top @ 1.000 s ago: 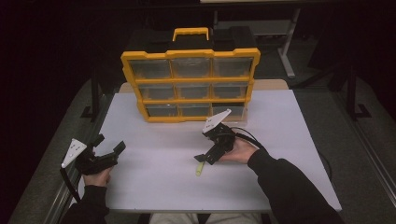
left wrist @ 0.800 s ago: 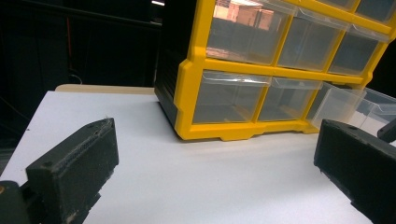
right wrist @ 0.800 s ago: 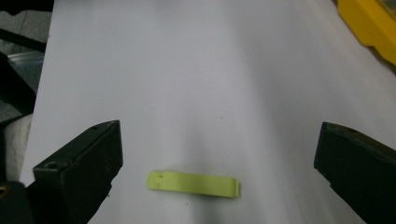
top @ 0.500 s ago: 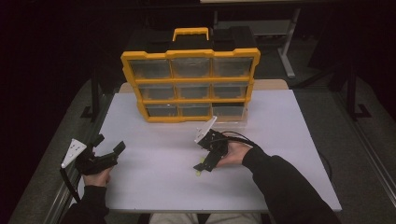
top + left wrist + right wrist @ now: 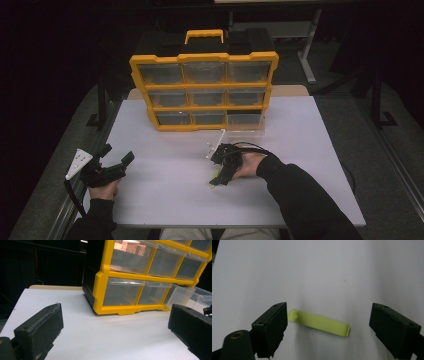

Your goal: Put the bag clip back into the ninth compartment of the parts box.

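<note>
You're in long black sleeves, each hand gripping a black two-jaw gripper, black cable trailing, grey three-cornered plate topping the left one.

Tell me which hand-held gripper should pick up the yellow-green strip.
Right. The right hand-held gripper hangs over the yellow-green strip, which lies flat on the white table between its closing jaws. The left hand-held gripper sits open at the table's far left edge.
</note>
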`<state>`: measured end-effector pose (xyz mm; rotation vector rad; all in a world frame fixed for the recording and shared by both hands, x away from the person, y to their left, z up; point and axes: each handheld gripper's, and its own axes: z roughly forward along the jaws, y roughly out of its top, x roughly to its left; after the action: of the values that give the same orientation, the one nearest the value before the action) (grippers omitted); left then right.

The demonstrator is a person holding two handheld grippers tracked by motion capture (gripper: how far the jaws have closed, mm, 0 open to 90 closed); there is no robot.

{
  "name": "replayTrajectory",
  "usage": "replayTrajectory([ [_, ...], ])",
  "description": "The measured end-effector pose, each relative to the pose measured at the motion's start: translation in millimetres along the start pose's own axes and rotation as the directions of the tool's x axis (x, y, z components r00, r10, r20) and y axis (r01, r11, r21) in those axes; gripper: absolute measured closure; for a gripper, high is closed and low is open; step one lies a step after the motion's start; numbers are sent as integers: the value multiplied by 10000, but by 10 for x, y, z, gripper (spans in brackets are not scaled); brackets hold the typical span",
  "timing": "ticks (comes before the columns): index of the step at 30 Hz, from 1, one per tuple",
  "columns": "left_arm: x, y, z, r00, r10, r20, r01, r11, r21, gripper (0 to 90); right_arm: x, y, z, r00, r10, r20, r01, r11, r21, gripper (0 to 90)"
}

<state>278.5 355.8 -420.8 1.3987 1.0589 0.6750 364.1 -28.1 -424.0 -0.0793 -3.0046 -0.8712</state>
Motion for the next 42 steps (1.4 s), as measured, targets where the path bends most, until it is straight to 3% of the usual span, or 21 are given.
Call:
replayTrajectory([
  [5,-6,1,0,10000,-6,-1,6,10000,-6,0,15,-17,35,9992,-410,2,410,9988,272,183],
  [15,2,1,-2,10000,-11,7,11,10000,-28,0,37,-21,37,9956,-933,11,932,9952,302,306],
  [18,2,0,-1,10000,0,13,0,10000,-24,0,61,-15,41,9925,-1222,4,1221,9920,317,382],
  [19,4,0,-1,10000,-3,25,3,10000,-11,0,77,-10,29,9911,-1329,-1,1328,9907,287,466],
  [21,1,0,-1,10000,-3,19,3,10000,-26,0,92,-11,18,9927,-1209,-40,1209,9919,381,495],
  [22,1,1,-1,10000,-4,28,5,10000,-31,0,103,-10,3,9915,-1300,-19,1300,9906,428,569],
  [23,-1,0,-1,10000,-22,29,22,10000,-61,0,103,-10,3,9915,-1300,-19,1300,9906,428,569],
  [25,-4,2,-2,10000,-48,24,48,10000,-81,0,99,-11,-6,9874,-1582,-23,1582,9865,423,676],
  [29,-5,2,-1,10000,-34,25,34,10000,-80,0,121,-4,-7,9887,-1499,-70,1500,9851,836,749],
  [33,-6,3,-1,10000,-19,33,19,10000,-79,0,105,5,16,9875,-1566,-160,1575,9825,994,764],
  [34,-6,2,-2,10000,-28,25,28,10000,-82,0,106,12,10,9898,-1400,-251,1419,9844,1045,767],
  [42,-6,1,0,10000,-42,24,42,10000,-60,0,118,19,-27,9905,-1311,-410,1341,9873,847,769],
])
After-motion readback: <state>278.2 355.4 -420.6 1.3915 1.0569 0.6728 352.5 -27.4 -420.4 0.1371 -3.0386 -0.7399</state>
